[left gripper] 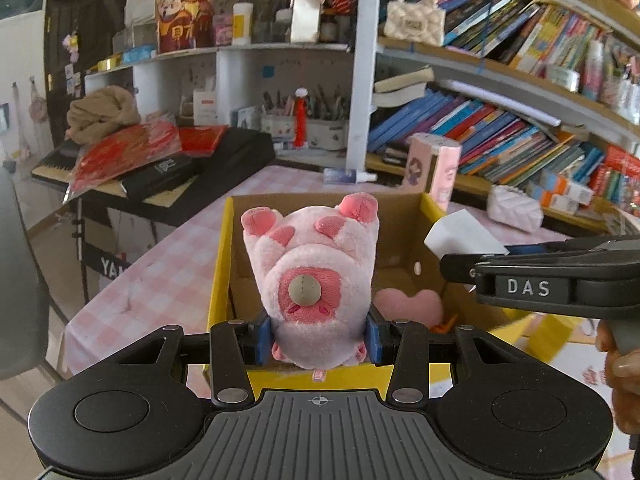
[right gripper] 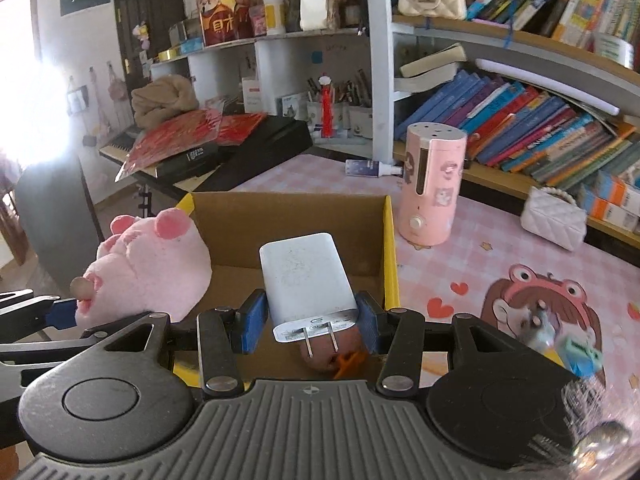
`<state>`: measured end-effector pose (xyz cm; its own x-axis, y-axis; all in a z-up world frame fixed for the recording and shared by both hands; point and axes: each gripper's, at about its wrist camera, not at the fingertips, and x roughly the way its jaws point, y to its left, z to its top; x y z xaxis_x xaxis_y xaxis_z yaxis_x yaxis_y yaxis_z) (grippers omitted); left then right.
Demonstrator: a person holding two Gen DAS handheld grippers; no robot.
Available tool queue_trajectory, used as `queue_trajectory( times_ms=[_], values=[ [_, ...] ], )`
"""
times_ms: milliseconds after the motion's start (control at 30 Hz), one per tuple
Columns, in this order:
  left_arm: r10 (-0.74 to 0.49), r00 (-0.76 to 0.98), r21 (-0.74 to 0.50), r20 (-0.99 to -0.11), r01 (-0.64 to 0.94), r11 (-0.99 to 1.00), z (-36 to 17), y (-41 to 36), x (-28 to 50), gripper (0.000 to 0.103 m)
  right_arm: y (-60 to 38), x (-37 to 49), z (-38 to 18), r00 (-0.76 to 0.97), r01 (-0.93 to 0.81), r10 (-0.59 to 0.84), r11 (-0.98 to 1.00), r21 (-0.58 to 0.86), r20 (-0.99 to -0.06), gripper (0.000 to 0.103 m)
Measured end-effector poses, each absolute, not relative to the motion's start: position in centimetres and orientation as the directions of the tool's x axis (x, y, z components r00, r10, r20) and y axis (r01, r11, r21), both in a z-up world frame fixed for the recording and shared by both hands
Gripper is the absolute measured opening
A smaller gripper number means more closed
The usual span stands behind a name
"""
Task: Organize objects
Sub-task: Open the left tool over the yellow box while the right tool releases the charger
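Observation:
My left gripper [left gripper: 318, 338] is shut on a pink plush pig [left gripper: 316, 280] and holds it above the open cardboard box [left gripper: 224, 248] with yellow flaps. My right gripper [right gripper: 310, 326] is shut on a white plug charger [right gripper: 306, 280], prongs towards the camera, also above the box [right gripper: 390, 240]. In the right wrist view the pig [right gripper: 152, 264] hangs at the left over the box's left wall. In the left wrist view the charger [left gripper: 460, 238] and the right gripper's body show at the right. A pink heart-shaped plush [left gripper: 408, 304] and something orange lie inside the box.
The box stands on a pink checked tablecloth [right gripper: 460, 264]. A pink cylindrical appliance [right gripper: 434, 184] stands right of the box, a white quilted purse [right gripper: 554, 218] farther right, a small spray bottle [right gripper: 370, 168] behind. Bookshelves line the back; a keyboard with red bags [right gripper: 192, 140] stands at left.

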<state>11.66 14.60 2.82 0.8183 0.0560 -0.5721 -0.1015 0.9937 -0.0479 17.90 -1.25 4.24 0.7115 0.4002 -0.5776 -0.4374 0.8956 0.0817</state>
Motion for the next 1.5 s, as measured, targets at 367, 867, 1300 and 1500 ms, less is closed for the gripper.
queue_trajectory(
  times_ms=[367, 867, 1300, 1500],
  values=[
    [0.117, 0.747, 0.018, -0.654, -0.140, 0.990, 0.2, 13.7, 16.1, 0.042, -0.3, 22.9, 1.9, 0.644, -0.541, 0.441, 0.840, 0.036, -0.625, 0.045],
    [0.207, 0.711, 0.144, -0.672, -0.149, 0.978, -0.8, 12.3, 19.3, 0.045, 2.0, 27.3, -0.1, 0.561, -0.659, 0.462, 0.751, -0.034, -0.687, 0.045],
    [0.228, 0.700, 0.158, -0.677, -0.163, 0.974, -1.3, 11.8, 19.6, 0.053, 3.2, 27.4, -0.8, 0.529, -0.719, 0.437, 0.686, -0.110, -0.728, 0.046],
    [0.240, 0.723, 0.161, -0.648, -0.177, 0.971, -0.6, 11.8, 18.8, 0.057, 3.1, 27.4, -0.9, 0.534, -0.713, 0.438, 0.694, -0.106, -0.723, 0.042]
  ],
)
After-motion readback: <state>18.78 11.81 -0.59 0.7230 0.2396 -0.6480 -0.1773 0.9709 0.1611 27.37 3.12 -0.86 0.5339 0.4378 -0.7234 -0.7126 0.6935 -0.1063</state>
